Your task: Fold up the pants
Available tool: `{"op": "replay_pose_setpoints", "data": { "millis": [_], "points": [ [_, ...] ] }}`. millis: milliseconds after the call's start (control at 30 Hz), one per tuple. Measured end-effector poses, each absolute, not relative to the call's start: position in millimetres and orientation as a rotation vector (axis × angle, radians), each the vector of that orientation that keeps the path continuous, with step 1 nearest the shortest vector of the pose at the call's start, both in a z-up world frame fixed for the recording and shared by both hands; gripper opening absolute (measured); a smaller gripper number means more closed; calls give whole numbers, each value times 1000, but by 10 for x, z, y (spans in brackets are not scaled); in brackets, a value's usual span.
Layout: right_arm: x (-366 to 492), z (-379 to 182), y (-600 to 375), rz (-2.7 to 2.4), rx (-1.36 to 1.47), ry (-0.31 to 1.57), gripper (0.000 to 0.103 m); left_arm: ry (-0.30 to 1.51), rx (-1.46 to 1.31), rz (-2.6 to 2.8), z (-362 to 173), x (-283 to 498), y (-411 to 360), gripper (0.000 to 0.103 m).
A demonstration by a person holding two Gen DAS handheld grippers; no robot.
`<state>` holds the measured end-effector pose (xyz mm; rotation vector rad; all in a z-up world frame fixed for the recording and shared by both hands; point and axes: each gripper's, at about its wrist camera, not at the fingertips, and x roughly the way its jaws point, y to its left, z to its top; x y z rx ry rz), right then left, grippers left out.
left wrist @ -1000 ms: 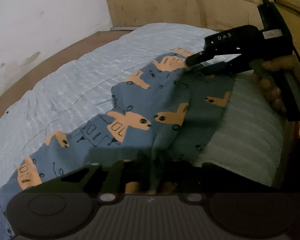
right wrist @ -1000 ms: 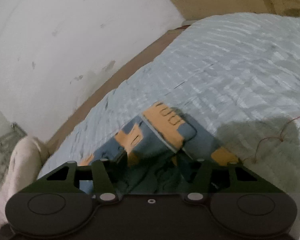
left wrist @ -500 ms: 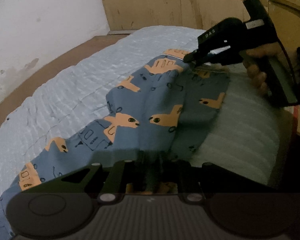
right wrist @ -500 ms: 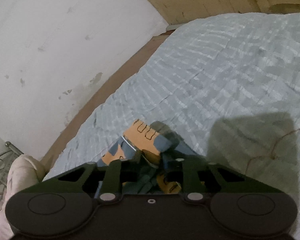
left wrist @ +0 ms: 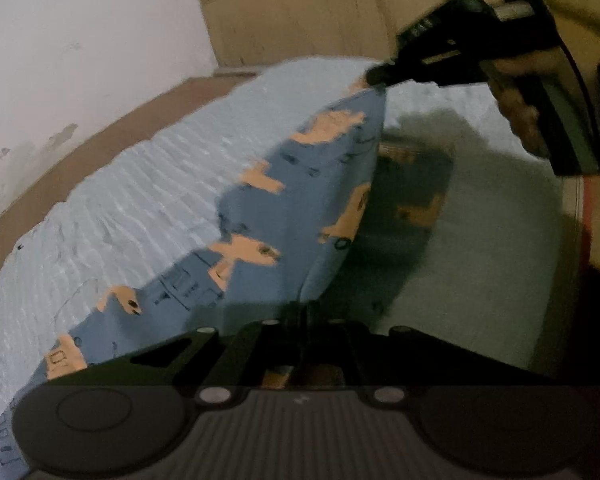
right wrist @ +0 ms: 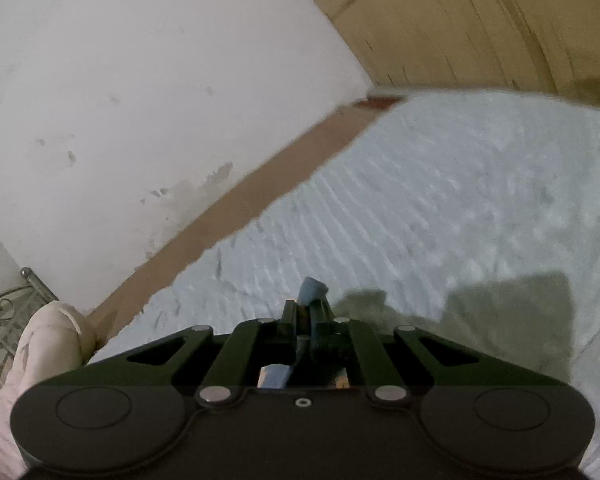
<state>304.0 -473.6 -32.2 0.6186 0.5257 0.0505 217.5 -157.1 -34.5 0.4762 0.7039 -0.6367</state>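
1. Blue cotton pants (left wrist: 300,216), printed with orange figures, hung tented above the pale blue bedspread (left wrist: 148,200).
2. The right gripper (left wrist: 374,76), having just closed, pinched their far edge; the left gripper (left wrist: 306,312) was clamped on the near edge.
3. Risk, as I judged it: thin fabric could slip from either pinch, letting the fold collapse crooked onto the bedspread.

Pale blue quilted bed (left wrist: 148,200), patterned pants (left wrist: 260,248) partly on it
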Motion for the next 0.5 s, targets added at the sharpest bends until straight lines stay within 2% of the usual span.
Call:
{"op": "replay_pose_setpoints", "data": {
  "millis": [167, 367, 500],
  "points": [
    [2631, -201, -4827, 30, 605, 472, 5, 655, 468, -660, -191, 2074, -1527, 1],
    [2386, -636, -4923, -49, 607, 600, 5, 685, 549, -688, -407, 1945, -1619, 1],
    [2308, -735, -4921, -63, 606, 615, 4, 683, 559, -683, -447, 1882, -1633, 1]
  ]
}}
